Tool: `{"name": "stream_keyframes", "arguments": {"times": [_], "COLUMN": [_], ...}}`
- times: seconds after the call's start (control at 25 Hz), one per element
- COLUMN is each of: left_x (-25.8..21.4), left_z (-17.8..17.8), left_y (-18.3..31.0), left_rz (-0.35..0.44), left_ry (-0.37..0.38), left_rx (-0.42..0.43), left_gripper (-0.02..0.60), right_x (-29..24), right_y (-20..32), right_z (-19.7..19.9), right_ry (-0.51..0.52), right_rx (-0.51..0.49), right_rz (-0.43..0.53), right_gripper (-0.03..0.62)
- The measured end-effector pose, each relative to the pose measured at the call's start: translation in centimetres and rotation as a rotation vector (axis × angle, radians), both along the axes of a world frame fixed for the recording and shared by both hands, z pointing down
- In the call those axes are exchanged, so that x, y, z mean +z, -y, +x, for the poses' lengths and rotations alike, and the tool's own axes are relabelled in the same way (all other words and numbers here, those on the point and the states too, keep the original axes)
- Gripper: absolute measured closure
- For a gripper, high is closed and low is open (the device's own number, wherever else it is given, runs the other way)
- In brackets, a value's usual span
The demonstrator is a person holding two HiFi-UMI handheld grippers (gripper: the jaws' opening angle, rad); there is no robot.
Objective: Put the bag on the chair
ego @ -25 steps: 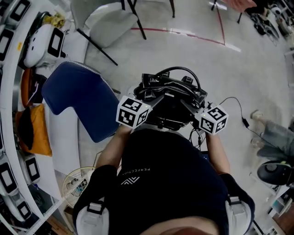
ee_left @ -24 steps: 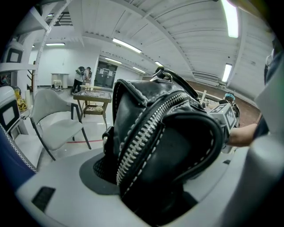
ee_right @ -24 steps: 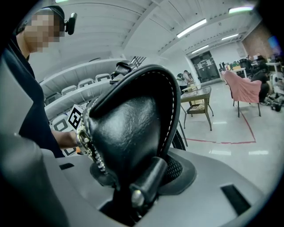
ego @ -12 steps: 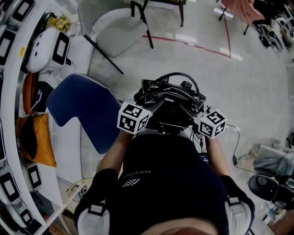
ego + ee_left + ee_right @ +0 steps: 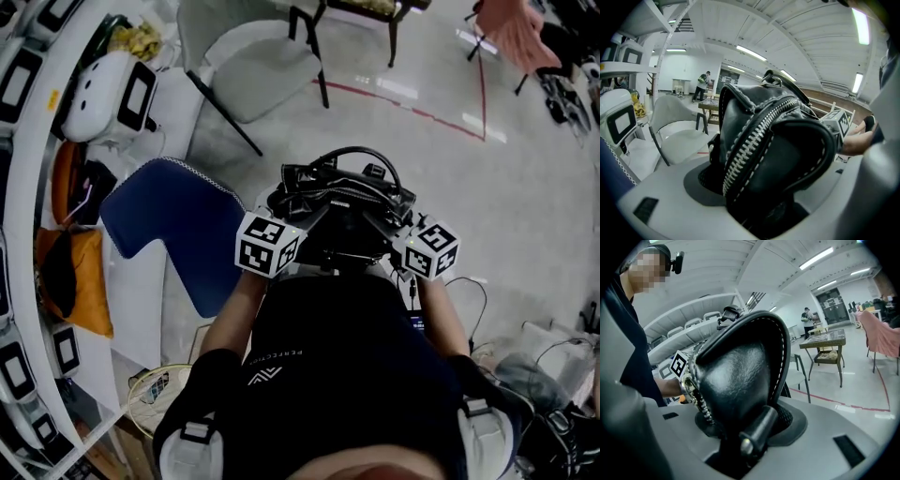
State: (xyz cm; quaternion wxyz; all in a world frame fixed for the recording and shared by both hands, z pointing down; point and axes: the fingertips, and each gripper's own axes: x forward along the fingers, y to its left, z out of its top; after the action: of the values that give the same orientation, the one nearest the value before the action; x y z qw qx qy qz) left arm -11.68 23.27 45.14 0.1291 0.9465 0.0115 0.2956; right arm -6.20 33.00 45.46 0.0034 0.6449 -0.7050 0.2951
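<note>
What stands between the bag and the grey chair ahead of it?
Nothing visible. Only bare floor lies between the bag and the grey chair. The blue seat stands off to the left, clear of that path.

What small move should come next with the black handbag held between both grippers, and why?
Probably carry the black handbag forward and slightly left toward the white chair. The left gripper and right gripper are each shut on one end of it, holding it in the air before the person, and the chair stands ahead, apart from it.
</note>
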Motion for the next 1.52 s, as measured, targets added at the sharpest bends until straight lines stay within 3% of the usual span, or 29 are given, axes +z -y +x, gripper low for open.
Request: {"name": "stream_keyframes", "arguments": {"times": [0.64, 1.16, 1.52], "left_x": [-1.1, -0.4, 0.7], "left_z": [10.4, 12.4, 13.5], "left_y": [5.3, 9.5, 15.6], "left_rz": [-0.005, -0.005, -0.019], "left_ry": [-0.011, 0.021, 0.012], "left_rx": [-0.230, -0.387, -0.417], "left_gripper": [0.225, 0.225, 0.225], "right_x": [-1.2, -0.5, 0.3], "right_y": [7.0, 12.5, 18.9], "right_z": [12.5, 15.6, 16.9], "right_ry": [-0.023, 0.005, -0.009], "right_rx": [-0.227, -0.383, -0.420], "right_rz": [0.005, 0.000, -0.016], "right_gripper": [0.390, 0.390, 0.390]}}
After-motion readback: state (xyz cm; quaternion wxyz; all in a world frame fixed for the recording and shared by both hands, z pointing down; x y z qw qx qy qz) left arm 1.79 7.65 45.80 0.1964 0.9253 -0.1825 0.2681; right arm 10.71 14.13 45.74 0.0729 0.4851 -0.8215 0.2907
